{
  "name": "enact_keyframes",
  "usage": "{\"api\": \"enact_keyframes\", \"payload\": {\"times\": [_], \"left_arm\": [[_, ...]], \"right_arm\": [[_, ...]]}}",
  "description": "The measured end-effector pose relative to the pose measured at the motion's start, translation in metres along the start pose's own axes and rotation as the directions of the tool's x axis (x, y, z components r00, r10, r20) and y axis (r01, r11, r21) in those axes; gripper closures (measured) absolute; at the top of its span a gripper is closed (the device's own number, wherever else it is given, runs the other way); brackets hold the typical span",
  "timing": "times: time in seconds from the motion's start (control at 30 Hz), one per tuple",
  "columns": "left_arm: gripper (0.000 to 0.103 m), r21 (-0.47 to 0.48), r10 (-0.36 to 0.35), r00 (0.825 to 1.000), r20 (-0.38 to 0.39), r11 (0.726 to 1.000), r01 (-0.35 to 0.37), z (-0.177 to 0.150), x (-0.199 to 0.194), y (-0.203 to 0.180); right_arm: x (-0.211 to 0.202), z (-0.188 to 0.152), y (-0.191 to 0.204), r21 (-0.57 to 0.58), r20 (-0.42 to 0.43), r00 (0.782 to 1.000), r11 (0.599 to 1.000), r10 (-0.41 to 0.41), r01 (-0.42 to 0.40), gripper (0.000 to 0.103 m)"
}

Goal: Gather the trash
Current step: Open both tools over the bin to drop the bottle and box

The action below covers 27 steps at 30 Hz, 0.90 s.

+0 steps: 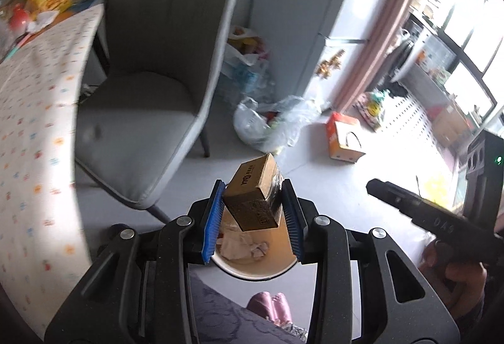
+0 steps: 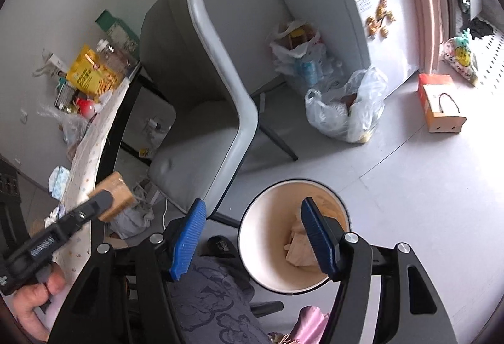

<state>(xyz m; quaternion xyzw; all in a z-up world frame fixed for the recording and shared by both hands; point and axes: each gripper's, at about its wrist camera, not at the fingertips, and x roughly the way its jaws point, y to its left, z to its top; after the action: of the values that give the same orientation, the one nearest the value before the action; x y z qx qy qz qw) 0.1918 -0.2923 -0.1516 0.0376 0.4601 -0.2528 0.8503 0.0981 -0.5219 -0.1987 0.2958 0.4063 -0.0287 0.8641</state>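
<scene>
Patterned tablecloth [image 1: 34, 111] at far left, grey chair [image 1: 151, 85] beside it. Centre — left gripper [image 1: 252, 211], blue pads clamped on a small cardboard box [image 1: 255, 196], held directly above a round bin [image 1: 255, 262] with crumpled paper inside. Further right, plastic bags [image 1: 271, 120] and an orange carton [image 1: 343, 139] on the floor. Right gripper [image 2: 252, 237] — jaws apart, nothing between the pads, over the bin's rim.
</scene>
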Motion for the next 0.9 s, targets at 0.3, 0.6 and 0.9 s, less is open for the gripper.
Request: {"api": "enact_keyframes", "payload": {"times": [0.3, 0.6, 0.9], "left_arm": [[0.012, -0.046, -0.040, 0.998, 0.053, 0.998, 0.042, 0.006, -0.017, 0.005], [0.006, -0.133, 0.002, 0.988, 0.157, 0.991, 0.019, 0.010, -0.068, 0.045], [0.006, -0.205, 0.038, 0.974, 0.222, 0.979, 0.008, 0.001, -0.106, 0.083]], "right_arm": [[-0.025, 0.009, -0.009, 0.018, 0.046, 0.999, 1.000, -0.014, 0.014, 0.040], [-0.023, 0.005, 0.021, -0.037, 0.043, 0.999, 0.999, 0.026, -0.024, 0.028], [-0.027, 0.003, 0.066, -0.111, 0.046, 0.997, 0.992, 0.067, -0.061, 0.022]]}}
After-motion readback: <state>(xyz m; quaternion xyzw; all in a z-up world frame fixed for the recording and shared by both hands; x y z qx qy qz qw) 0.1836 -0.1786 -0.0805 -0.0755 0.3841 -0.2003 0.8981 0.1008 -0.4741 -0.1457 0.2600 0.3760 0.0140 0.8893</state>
